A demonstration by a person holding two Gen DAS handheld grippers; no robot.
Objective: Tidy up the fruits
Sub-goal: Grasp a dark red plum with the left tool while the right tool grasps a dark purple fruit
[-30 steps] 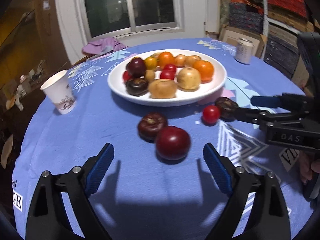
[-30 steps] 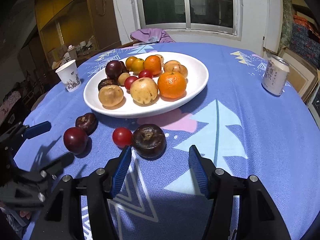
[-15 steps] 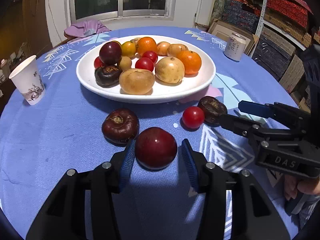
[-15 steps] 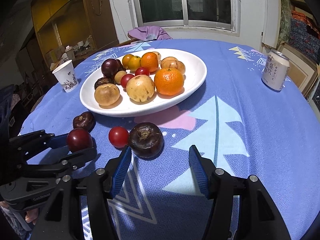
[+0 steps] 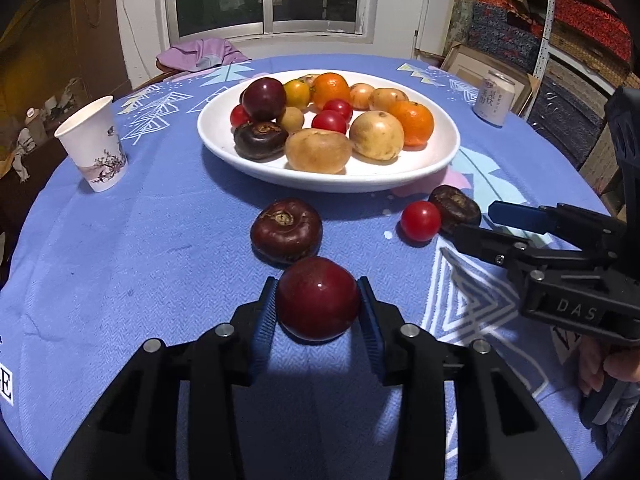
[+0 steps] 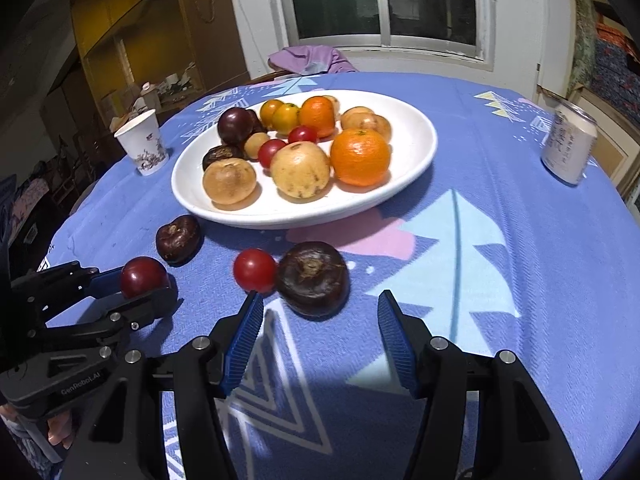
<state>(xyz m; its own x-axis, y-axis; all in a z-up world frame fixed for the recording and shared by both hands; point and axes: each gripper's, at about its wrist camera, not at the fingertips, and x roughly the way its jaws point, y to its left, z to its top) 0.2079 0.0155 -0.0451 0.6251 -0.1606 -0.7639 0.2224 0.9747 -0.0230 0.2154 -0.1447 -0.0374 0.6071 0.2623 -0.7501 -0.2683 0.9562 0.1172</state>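
Note:
My left gripper [image 5: 318, 308] is shut on a dark red plum [image 5: 318, 298], seen also in the right wrist view [image 6: 142, 276]. It is held just above the blue tablecloth, in front of a dark brown fruit [image 5: 286, 229]. A white plate [image 5: 440, 156] holding several fruits stands further back. My right gripper [image 6: 320, 326] is open and empty, just short of another dark brown fruit [image 6: 313, 278] with a cherry tomato [image 6: 255, 270] touching its left side. It also shows at the right of the left wrist view [image 5: 480, 226].
A paper cup [image 5: 94, 144] stands at the left of the table. A drink can [image 5: 494, 98] stands at the back right. A purple cloth [image 5: 200, 54] lies on a chair behind the table. Shelves of fabric line the right wall.
My left gripper moved forward to the plum and its fingers closed from wide open onto it. My right gripper stayed open and barely moved.

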